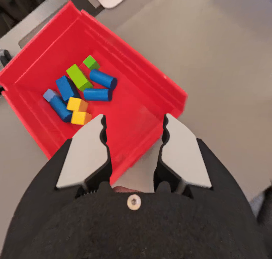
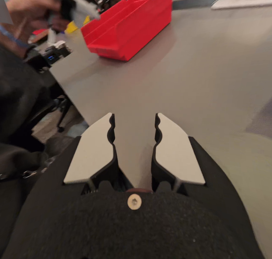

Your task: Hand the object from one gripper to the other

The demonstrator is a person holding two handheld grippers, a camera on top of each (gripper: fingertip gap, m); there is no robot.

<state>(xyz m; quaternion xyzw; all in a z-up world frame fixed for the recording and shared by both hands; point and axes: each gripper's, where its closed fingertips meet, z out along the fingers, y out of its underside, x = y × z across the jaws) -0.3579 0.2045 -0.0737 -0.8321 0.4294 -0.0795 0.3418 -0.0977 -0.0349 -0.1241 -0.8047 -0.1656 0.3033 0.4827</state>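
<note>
Hovering over a red bin [image 1: 132, 104] on the grey table [image 1: 213, 60], the left tongs [image 1: 134, 116] stood wide open with nothing between the fingers. Inside the bin, toward its left half, lay a loose cluster of wooden blocks: a pale blue cube [image 1: 49, 95] farthest left, touching a blue cylinder [image 1: 60, 109], then a blue bar [image 1: 67, 88], two yellow cubes [image 1: 77, 104], a long green bar [image 1: 78, 77], a small green block [image 1: 91, 62], and two more blue cylinders [image 1: 103, 78] on the right. The nearer yellow cube [image 1: 80, 117] sat just beside the left fingertip, partly cut off by it; the rest lay farther off to the left and beyond. Motion blur softened every edge, and no writing could be read.

From the right wrist view, the right tongs [image 2: 134, 116] were likewise open and empty, above bare table near its left edge, well apart from the bin [image 2: 129, 26]. At far left a blurred hand [image 2: 29, 11] held the other tool; its details were hard to make out. The bin's wall hid the blocks from this side.
</note>
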